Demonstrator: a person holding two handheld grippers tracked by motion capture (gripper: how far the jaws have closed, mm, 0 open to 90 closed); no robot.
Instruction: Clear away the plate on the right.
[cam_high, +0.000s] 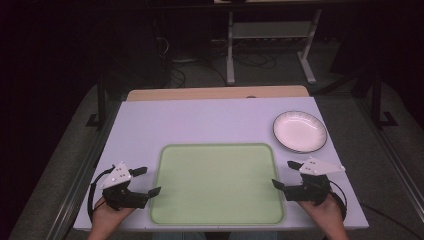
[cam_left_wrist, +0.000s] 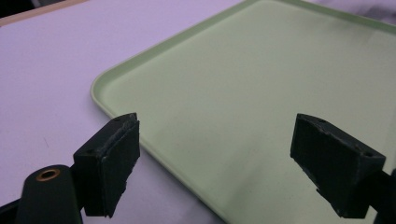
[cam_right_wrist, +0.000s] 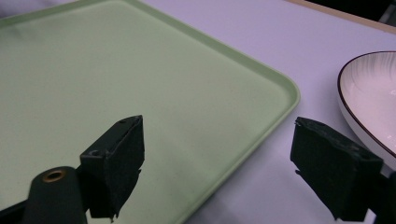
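High view shows the green tray (cam_high: 217, 182) between the left gripper (cam_high: 148, 181) and right gripper (cam_high: 282, 174), both wide and empty. Uneven grips on its thin rim could tilt it.

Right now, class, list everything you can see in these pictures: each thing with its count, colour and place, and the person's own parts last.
tray: one, pale green, nothing on it, near middle of the table between the two grippers
plate: one, white with a dark rim, nothing on it, on the table beyond the tray's far right corner
table: one, pale lilac top with a wooden strip along its far edge
metal frame: one, light grey, on the floor beyond the table
cables: several, dark, on the floor by the frame
left gripper: one, black with a grey plate, jaws open, at the tray's left edge
right gripper: one, black with a grey plate, jaws open, at the tray's right edge
hands: two, at the table's near edge, each holding a gripper
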